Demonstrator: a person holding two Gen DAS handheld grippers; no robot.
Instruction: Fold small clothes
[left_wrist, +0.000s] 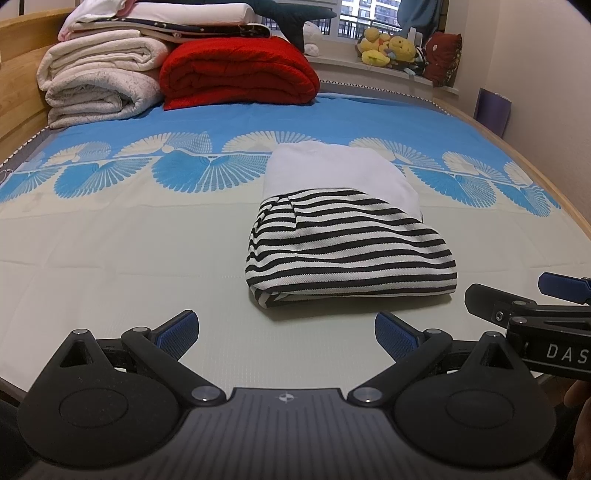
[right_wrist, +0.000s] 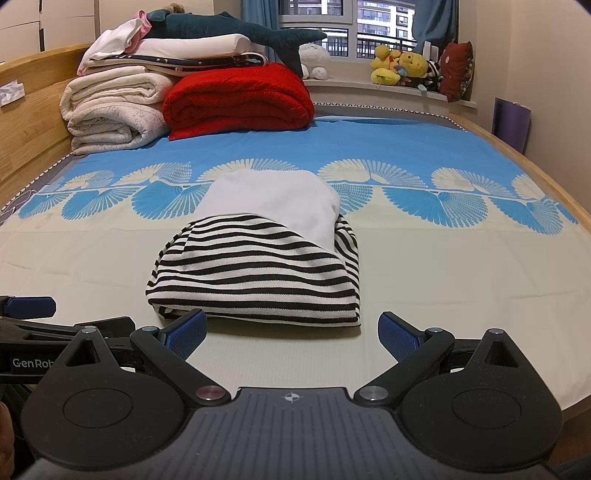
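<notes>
Hovering wide-jawed, left gripper and right gripper face folded garment.

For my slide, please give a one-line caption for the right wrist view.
Open right gripper hovers before a folded striped garment on the bed sheet, with the left gripper alongside.

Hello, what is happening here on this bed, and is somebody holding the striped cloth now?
A person holds a two-finger gripper in each hand over the bed sheet. Nobody holds the striped garment: it lies folded on the sheet, black-and-white stripes toward the cameras and a plain white part behind. The left gripper and the right gripper are both open and empty, just short of the garment's near edge. Folded blankets, among them a red blanket, are piled at the far end.
</notes>
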